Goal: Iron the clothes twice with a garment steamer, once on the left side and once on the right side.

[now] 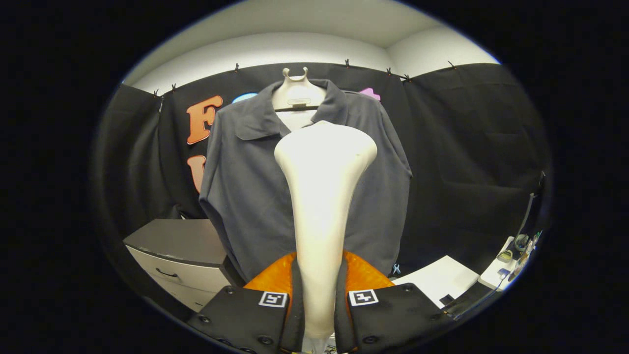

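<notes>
1. The hand-held gripper [318,300] is clamped on the narrow handle of a white plastic garment steamer [322,196]; both fingers press against the handle from left and right.
2. The steamer stands upright between the fingers, and its wide rounded head is at the top, in front of the chest of the shirt.
3. Beyond the steamer hangs a dark grey short-sleeved shirt with a collar [245,187], on a white hanger form [297,93], in front of the black cloth wall.
4. I cannot tell if the steamer head touches the shirt.
5. Below the left sleeve stands a grey cabinet with drawers [182,255].
6. To the right of the fingers, a white bench [442,280] carries some small items near its far end.
</notes>
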Demonstrator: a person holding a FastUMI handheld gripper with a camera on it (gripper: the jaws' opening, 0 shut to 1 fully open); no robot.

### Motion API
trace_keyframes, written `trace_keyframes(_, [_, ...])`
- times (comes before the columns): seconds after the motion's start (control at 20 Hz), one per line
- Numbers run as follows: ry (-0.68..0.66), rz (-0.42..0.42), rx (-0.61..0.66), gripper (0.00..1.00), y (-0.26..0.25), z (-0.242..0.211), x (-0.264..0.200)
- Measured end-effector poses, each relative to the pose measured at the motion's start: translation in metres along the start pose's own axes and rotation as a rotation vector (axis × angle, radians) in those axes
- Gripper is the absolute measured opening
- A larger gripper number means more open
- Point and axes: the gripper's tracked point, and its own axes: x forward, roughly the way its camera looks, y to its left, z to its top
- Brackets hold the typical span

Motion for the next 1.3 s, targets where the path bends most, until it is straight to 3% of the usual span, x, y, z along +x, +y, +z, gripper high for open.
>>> trace_keyframes(0.45, [-0.152,0.092,-0.024,0.32,0.051,0.069,-0.038])
trace_keyframes(1.3, [-0.129,0.074,-0.023,0.32,0.047,0.052,-0.036])
